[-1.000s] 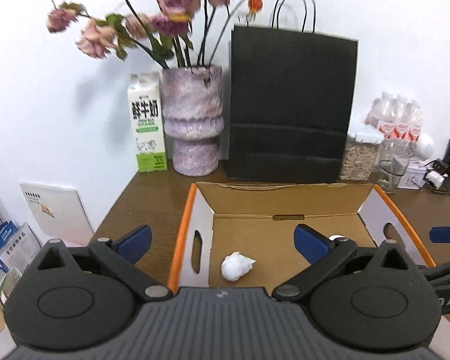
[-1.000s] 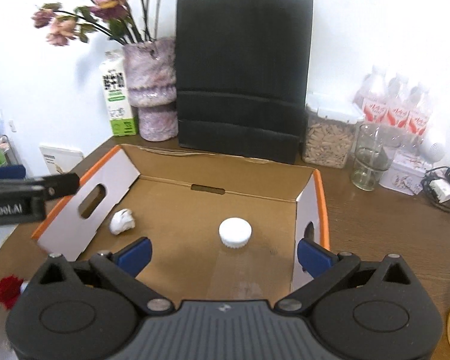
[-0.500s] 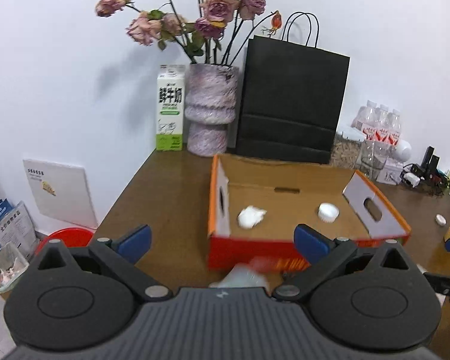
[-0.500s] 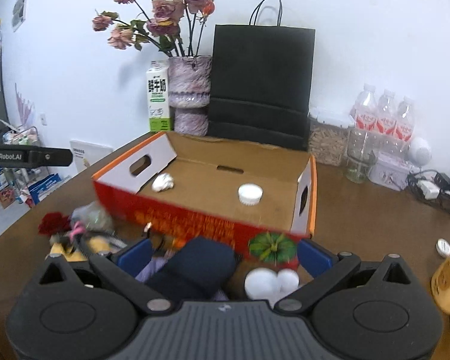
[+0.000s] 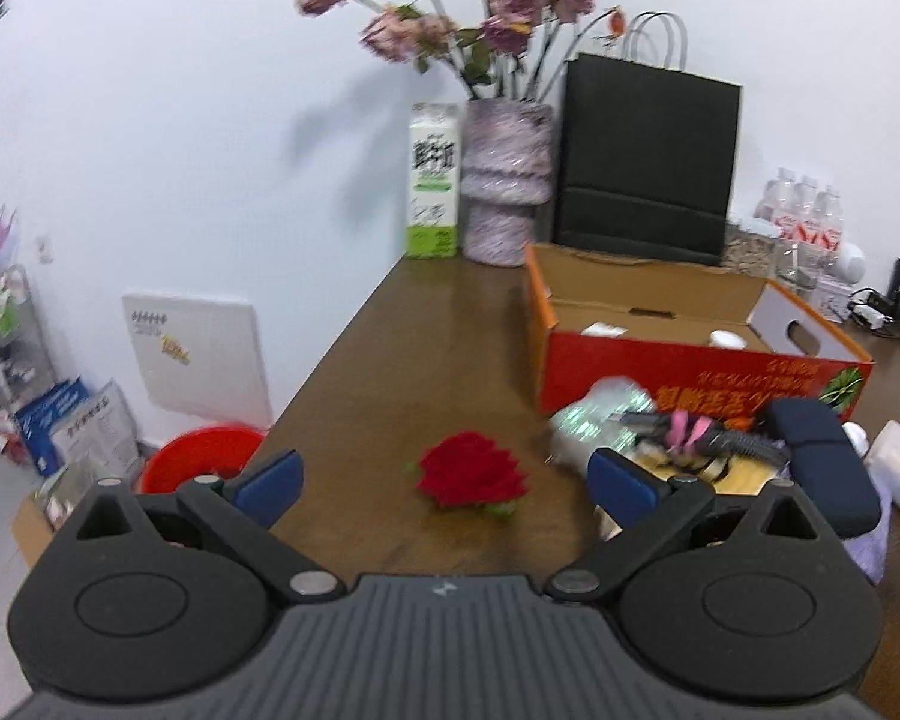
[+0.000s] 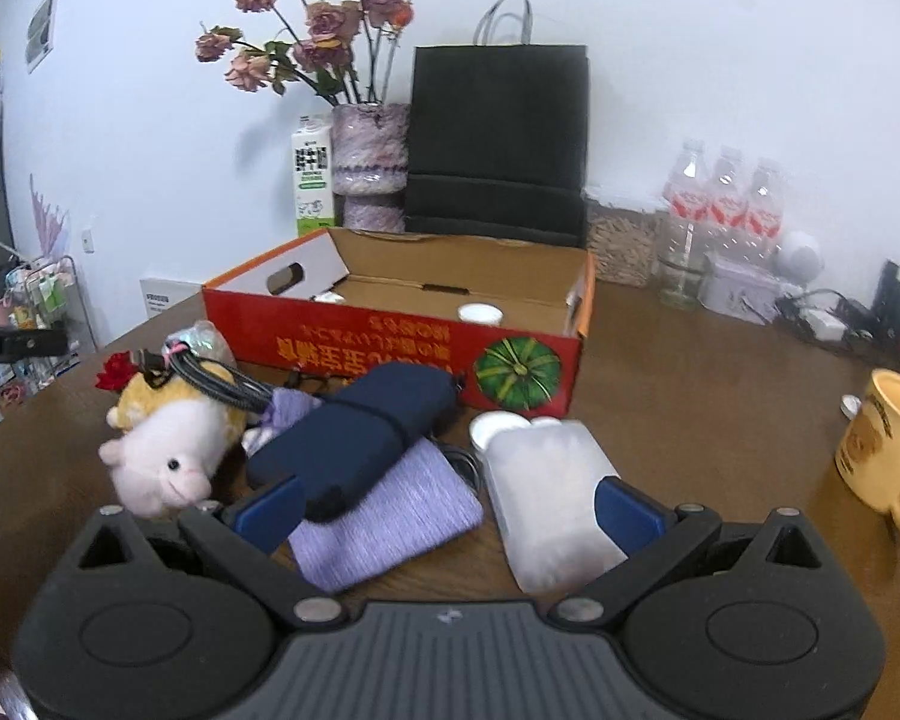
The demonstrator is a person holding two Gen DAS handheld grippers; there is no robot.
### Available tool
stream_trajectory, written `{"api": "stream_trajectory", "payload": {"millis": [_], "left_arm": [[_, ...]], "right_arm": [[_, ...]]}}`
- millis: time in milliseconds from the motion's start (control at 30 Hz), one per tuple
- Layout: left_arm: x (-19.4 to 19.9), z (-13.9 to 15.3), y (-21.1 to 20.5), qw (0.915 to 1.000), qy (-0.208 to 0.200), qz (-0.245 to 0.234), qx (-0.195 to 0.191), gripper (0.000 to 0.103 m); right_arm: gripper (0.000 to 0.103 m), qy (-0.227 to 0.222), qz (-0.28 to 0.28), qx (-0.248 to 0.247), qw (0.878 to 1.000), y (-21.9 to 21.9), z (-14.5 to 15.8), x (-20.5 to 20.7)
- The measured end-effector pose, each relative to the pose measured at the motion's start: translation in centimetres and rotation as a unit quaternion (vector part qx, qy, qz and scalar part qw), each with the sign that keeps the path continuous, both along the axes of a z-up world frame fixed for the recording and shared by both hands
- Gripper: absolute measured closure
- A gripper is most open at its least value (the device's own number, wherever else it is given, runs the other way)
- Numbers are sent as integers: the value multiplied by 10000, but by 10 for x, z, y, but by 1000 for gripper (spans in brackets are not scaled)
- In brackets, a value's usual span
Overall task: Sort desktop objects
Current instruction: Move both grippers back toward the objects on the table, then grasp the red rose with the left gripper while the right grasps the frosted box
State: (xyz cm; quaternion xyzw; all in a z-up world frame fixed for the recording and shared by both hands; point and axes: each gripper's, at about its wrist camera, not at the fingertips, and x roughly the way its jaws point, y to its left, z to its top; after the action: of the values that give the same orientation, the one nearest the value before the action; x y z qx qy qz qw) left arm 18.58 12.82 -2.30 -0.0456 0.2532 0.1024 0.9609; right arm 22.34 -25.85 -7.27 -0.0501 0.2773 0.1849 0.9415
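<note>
A red cardboard box (image 6: 390,348) stands open on the brown table; it also shows in the left wrist view (image 5: 690,372). Inside lie a white cap (image 6: 480,315) and a white crumpled scrap (image 6: 328,298). In front of it is a pile: a plush toy (image 6: 168,444), a dark blue pouch (image 6: 360,432), a purple cloth (image 6: 390,516), a frosted white case (image 6: 546,480), black cables (image 6: 210,381). A red rose (image 5: 471,477) lies apart on the left. My left gripper (image 5: 444,483) is open and empty over the rose. My right gripper (image 6: 450,510) is open and empty above the cloth.
A vase of dried roses (image 6: 369,165), a milk carton (image 6: 313,174) and a black paper bag (image 6: 498,138) stand at the wall. Water bottles (image 6: 726,204), a glass (image 6: 681,282) and a yellow mug (image 6: 888,444) are on the right. A red bucket (image 5: 204,456) sits beyond the left table edge.
Both grippers have pulled back and away from the box, toward the near table edge. The pile in front of the box and the rose have come into view. Both stay open.
</note>
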Motion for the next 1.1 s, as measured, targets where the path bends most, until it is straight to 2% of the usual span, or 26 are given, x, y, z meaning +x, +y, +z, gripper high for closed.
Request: {"api": "stream_trajectory", "payload": {"millis": [267, 500, 700, 967, 1033, 1100], "left_arm": [[4, -18, 19, 9992, 312, 237, -95, 0], [22, -24, 19, 9990, 404, 166, 106, 0], [45, -31, 19, 9986, 504, 100, 101, 0], [72, -41, 12, 9971, 703, -128, 258, 12], [78, -44, 10, 9969, 721, -201, 240, 14], [83, -45, 9, 9968, 718, -237, 247, 19]], "right_arm": [[0, 150, -440, -171, 9988, -21, -18, 13], [0, 357, -544, -251, 9976, -22, -30, 41], [0, 587, -614, -298, 9959, -19, -42, 67], [12, 632, -617, -307, 9956, -17, -48, 83], [20, 639, -606, -294, 9957, -17, -49, 86], [24, 665, -574, -266, 9958, -17, -50, 88]]}}
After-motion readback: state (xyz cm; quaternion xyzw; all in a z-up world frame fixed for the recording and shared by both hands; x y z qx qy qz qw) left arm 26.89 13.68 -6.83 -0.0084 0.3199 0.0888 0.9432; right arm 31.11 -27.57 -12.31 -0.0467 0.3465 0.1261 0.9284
